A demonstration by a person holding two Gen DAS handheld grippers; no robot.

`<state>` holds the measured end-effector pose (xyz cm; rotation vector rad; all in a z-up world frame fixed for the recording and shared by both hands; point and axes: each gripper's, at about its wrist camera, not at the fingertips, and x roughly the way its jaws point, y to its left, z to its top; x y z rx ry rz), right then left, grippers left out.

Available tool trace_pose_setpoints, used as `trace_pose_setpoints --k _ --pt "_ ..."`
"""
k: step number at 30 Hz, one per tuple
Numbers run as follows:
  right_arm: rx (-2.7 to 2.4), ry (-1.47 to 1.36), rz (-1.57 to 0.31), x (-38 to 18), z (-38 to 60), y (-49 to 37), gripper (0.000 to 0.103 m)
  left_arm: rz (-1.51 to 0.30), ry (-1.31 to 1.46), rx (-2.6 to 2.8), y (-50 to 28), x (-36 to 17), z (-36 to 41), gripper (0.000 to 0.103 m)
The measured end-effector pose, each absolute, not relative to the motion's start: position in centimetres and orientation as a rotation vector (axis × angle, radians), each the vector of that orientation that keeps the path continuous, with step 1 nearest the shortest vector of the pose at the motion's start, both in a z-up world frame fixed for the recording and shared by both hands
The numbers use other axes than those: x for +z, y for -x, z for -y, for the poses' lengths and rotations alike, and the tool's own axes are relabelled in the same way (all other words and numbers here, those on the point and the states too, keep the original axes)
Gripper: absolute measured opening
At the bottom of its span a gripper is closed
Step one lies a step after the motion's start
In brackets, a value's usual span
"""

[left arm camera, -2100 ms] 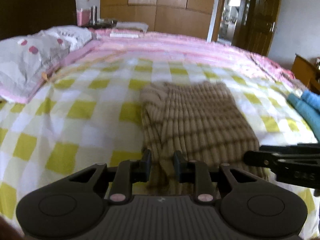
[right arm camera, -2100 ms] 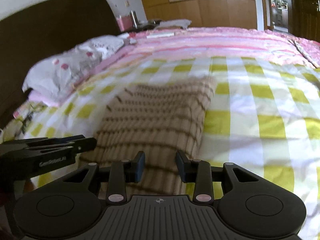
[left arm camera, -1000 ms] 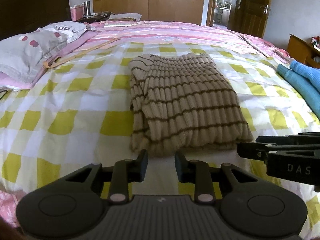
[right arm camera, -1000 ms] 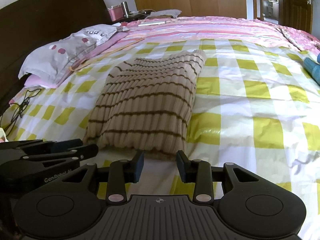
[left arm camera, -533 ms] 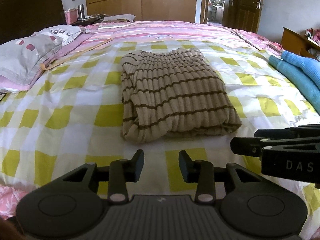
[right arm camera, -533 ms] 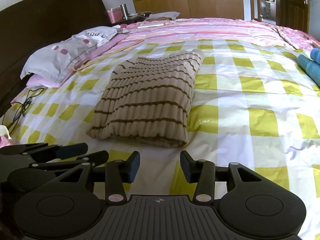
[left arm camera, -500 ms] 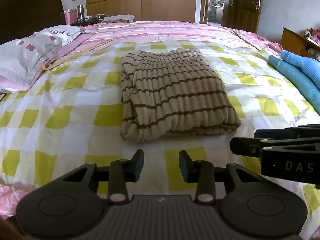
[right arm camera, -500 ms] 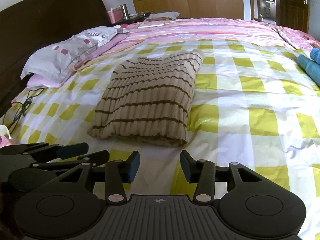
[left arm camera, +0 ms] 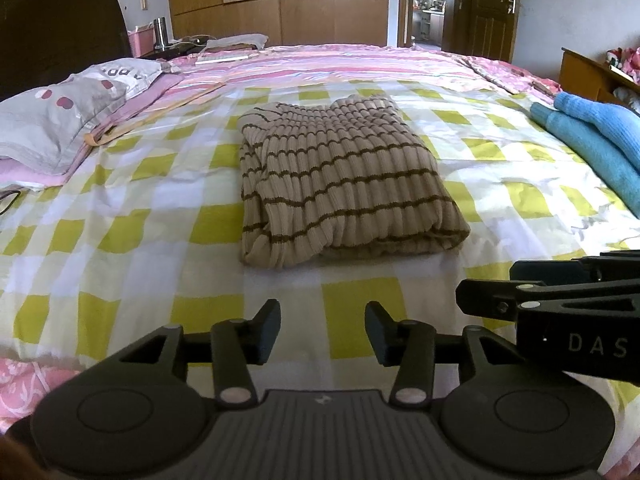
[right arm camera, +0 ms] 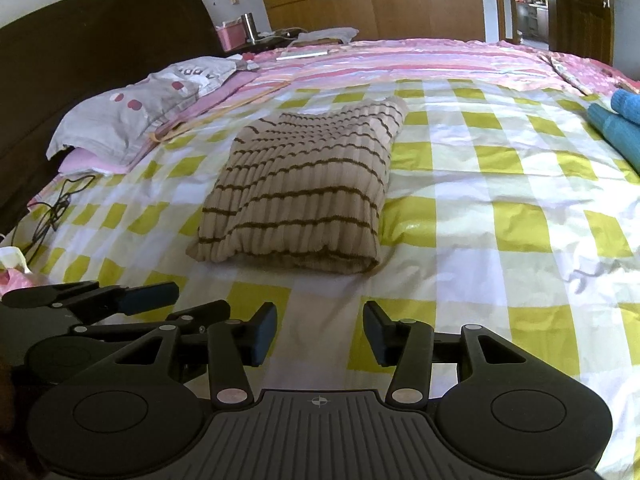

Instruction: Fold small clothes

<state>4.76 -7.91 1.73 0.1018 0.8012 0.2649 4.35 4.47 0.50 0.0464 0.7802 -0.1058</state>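
folded sweater (left arm camera: 344,184) on bed (left arm camera: 120,248), pillow (left arm camera: 60,120) left.

A: The striped sweater (left arm camera: 344,184) is a thick ribbed knit, matt and soft-looking.

B: And the checked bedsheet (left arm camera: 120,240) under it?

A: Smooth thin cloth, lightly creased, with a faint sheen on the yellow squares. The blue garment (left arm camera: 592,140) looks fuzzy, like fleece or plush knit.

B: The left gripper (left arm camera: 322,334)?

A: Matt black plastic, with small shiny metal pins. The wardrobe (left arm camera: 280,4) is smooth varnished wood.
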Motion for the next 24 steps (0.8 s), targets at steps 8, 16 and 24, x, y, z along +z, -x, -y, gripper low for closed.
trace_pose_setpoints --k 8,16,24 --pt "0.257 -0.109 -0.798 1.5 8.2 -3.6 0.049 -0.773 -0.055 -0.088 -3.5 0.6 -4.2 0.056" --pt "0.231 -0.131 -0.796 1.0 9.0 -2.6 0.051 -0.774 -0.056 -0.077 -2.5 0.8 -3.9 0.07" --pt "0.205 -0.147 -0.804 0.4 9.6 -1.9 0.051 -0.758 -0.082 -0.051 -1.8 1.1 -3.5 0.08"
